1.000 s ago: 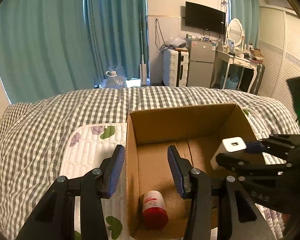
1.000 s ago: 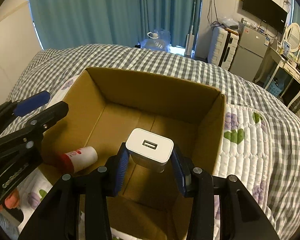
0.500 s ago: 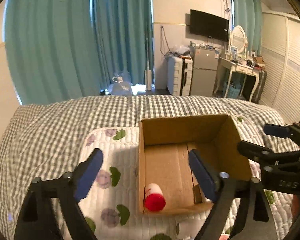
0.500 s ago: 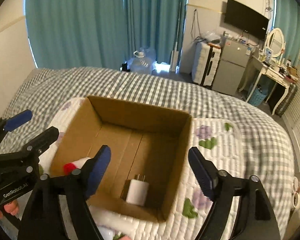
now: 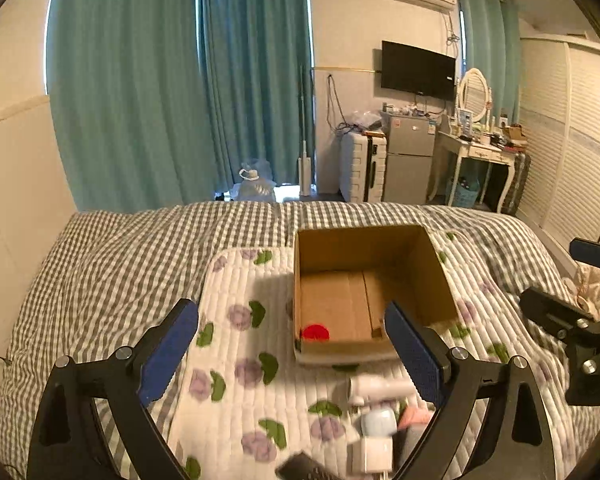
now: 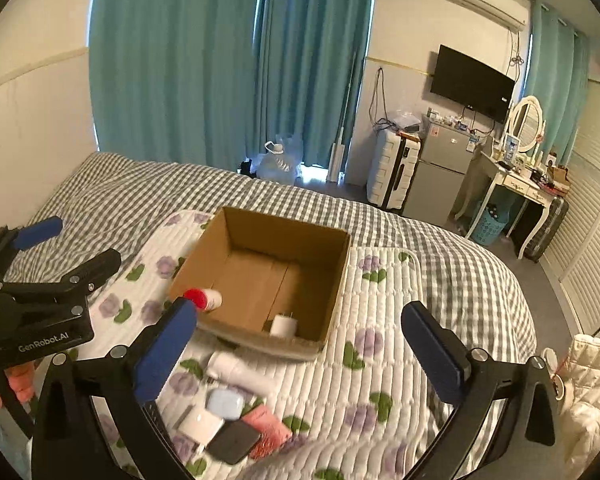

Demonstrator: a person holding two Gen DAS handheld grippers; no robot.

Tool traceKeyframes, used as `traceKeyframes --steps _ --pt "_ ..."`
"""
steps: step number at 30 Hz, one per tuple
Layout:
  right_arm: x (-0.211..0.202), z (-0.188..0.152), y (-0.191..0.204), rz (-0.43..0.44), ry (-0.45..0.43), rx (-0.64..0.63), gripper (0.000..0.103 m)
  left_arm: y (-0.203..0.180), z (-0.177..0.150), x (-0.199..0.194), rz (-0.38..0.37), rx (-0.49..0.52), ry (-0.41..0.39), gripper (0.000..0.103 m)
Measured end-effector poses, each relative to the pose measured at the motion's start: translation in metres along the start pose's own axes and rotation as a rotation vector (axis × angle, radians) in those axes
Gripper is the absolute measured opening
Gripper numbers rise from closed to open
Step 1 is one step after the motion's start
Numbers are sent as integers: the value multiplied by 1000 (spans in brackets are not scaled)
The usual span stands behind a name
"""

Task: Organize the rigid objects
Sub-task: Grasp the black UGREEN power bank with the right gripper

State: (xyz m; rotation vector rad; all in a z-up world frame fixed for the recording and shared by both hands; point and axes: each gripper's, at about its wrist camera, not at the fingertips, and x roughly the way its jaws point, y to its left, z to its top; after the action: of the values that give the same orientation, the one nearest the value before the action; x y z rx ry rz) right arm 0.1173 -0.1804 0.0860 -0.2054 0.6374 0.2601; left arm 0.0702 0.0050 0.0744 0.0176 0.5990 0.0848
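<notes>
An open cardboard box (image 6: 332, 280) (image 5: 436, 276) stands on the flowered white mat. Inside it lie a red-capped bottle (image 6: 204, 299) (image 5: 315, 332) at the near left and a white charger (image 6: 283, 325) at the near wall. In front of the box lies a pile: a white tube (image 6: 240, 368) (image 5: 380, 386), a pale blue case (image 6: 225, 403) (image 5: 378, 421), a white block (image 6: 200, 424), a black slab (image 6: 233, 445) and a pink item (image 6: 268, 428). My left gripper (image 5: 292, 354) is open and empty, above the mat. My right gripper (image 6: 300, 352) is open and empty, above the pile.
The flowered mat (image 6: 380, 360) lies on a grey checked bedspread (image 6: 120, 192). A white quilted item (image 6: 592, 376) lies at the bed's right edge. Beyond the bed stand a suitcase, a small fridge (image 6: 440, 172) and a dressing table, with teal curtains behind.
My right gripper opened and dropped the white charger into the box. Both grippers opened wide and pulled back and up, so the pile in front of the box came into view.
</notes>
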Motion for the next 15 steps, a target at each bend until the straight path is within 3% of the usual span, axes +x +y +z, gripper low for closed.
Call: traceKeyframes --steps 8,15 --pt "-3 -63 19 30 58 15 103 5 -60 -5 -3 -21 35 96" --pt "49 -122 34 40 183 15 103 13 -106 27 13 -51 122 96"
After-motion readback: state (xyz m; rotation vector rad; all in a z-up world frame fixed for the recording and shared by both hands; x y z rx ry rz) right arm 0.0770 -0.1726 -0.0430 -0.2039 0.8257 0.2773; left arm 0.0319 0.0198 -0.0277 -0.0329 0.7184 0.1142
